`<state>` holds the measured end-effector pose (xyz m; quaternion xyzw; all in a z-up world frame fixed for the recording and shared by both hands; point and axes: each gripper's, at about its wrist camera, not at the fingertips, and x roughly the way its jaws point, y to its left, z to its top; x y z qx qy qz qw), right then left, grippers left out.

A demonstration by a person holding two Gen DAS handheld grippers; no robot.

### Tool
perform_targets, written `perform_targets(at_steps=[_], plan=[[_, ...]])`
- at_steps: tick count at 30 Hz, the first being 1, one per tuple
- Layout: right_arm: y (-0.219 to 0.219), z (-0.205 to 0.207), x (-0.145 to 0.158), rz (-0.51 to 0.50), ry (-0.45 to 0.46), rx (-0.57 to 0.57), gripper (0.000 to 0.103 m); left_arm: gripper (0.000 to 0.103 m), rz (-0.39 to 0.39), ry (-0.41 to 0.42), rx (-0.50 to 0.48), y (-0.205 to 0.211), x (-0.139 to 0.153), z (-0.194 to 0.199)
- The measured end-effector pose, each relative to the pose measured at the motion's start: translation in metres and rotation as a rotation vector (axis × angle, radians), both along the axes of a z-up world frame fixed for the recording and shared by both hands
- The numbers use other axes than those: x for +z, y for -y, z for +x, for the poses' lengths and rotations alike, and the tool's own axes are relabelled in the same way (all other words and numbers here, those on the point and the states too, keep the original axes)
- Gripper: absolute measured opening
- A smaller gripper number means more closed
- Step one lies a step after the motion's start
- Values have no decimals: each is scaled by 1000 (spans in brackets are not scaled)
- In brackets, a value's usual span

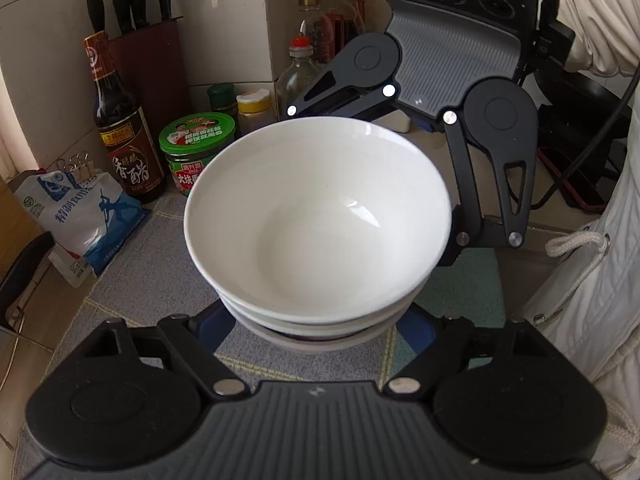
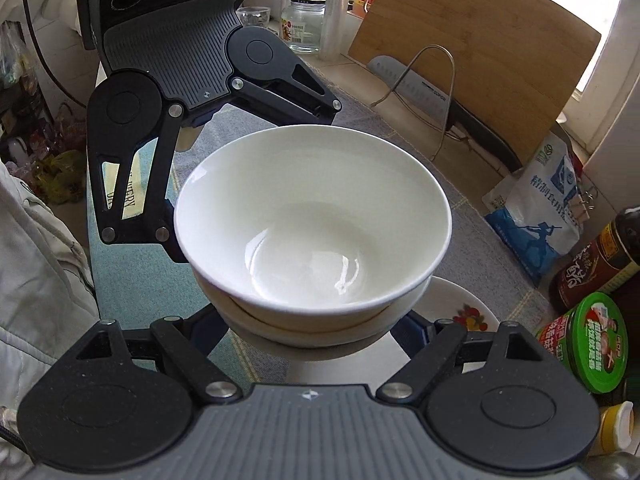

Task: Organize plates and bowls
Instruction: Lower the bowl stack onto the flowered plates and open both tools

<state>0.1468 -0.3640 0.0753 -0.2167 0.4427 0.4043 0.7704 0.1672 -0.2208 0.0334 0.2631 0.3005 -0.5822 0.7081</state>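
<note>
Left wrist view: stack of white bowls (image 1: 318, 216) sits between the left tongs (image 1: 320, 332), fingers mostly hidden under the stack. Three bowls countable by the rims at the near edge. The right tongs (image 1: 400, 184) come in from the far side, straddling the same stack. Both pairs look spread wide around the lower bowl walls; actual pad contact is hidden, though the stack appears carried clear of the cloth-covered tabletop (image 1: 132, 280). Behind: one vinegar bottle (image 1: 124, 120), one green-lidded jar (image 1: 196, 148), one salt bag (image 1: 80, 212), one knife block (image 1: 148, 64).

Right wrist view: same stack, mirrored, with a patterned plate (image 2: 468, 312) just beyond and below it. One plate visible. One cutting board (image 2: 476, 44) and one cleaver (image 2: 432, 96) against the wall.

Handling, my read: glazed ceramic is stiff, heavy as a stack, slick, and chips easily. The nested bowls can slide on each other if tilted. Best hold is low on the bottom bowl's wall, on opposite sides, kept level.
</note>
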Motion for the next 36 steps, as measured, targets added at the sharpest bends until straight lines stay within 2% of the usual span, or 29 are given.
perform_targets(at_steps=[12, 24, 30, 32, 34, 36], plan=[[55, 12, -24, -46, -29, -93, 90, 86, 8, -20, -66, 60, -25, 23], [68, 18, -36, -37, -57, -138, 89, 85, 21, -46, -54, 73, -37, 32], [69, 14, -34, -36, -34, -140, 90, 86, 16, -43, -41, 74, -38, 31], [70, 13, -33, -16, -44, -151, 94, 87, 13, -18, -28, 73, -39, 28], [71, 11, -29, 0, -30, -171, 103, 92, 2, 1, -1, 69, -37, 22], [70, 7, -28, -15, -24, -196, 103, 96, -32, 10, 31, 60, -34, 19]])
